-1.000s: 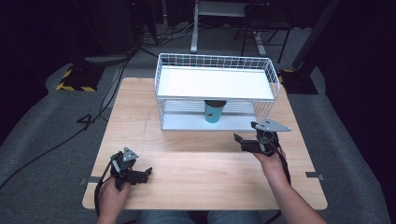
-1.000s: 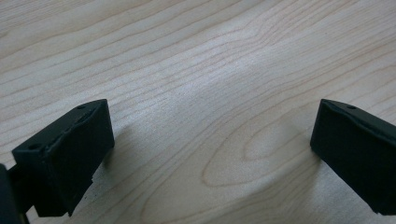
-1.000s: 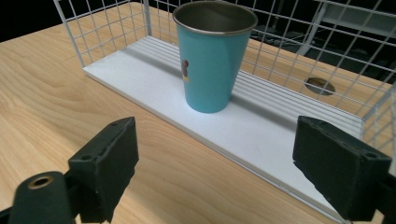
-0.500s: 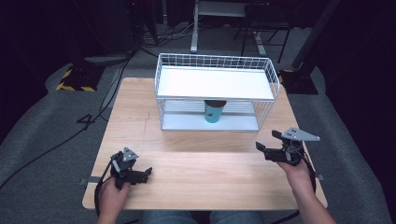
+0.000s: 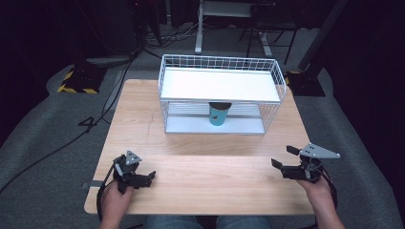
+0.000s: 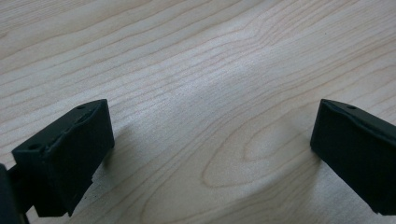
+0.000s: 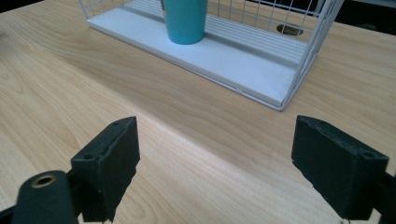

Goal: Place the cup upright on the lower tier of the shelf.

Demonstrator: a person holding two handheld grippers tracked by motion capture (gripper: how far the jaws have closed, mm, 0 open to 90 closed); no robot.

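- Since before, the right gripper (image 5: 282, 156) has moved back from the wire shelf (image 5: 220, 71) toward the table's near edge.
- Both grippers' jaws gape, holding nothing.
- Left gripper (image 5: 152, 175) rests low.
- Teal cup (image 5: 219, 114) stands upright on the bottom shelf.

From the high view I see a brightly lit table (image 5: 200, 157) against a dark room that falls nearly to black at the edges. The picture is soft and a little grainy. In the left gripper view a pale sheen lies across the wood, with soft shadows beside both jaws. The right gripper view is evenly lit, and its near jaws are slightly blurred.
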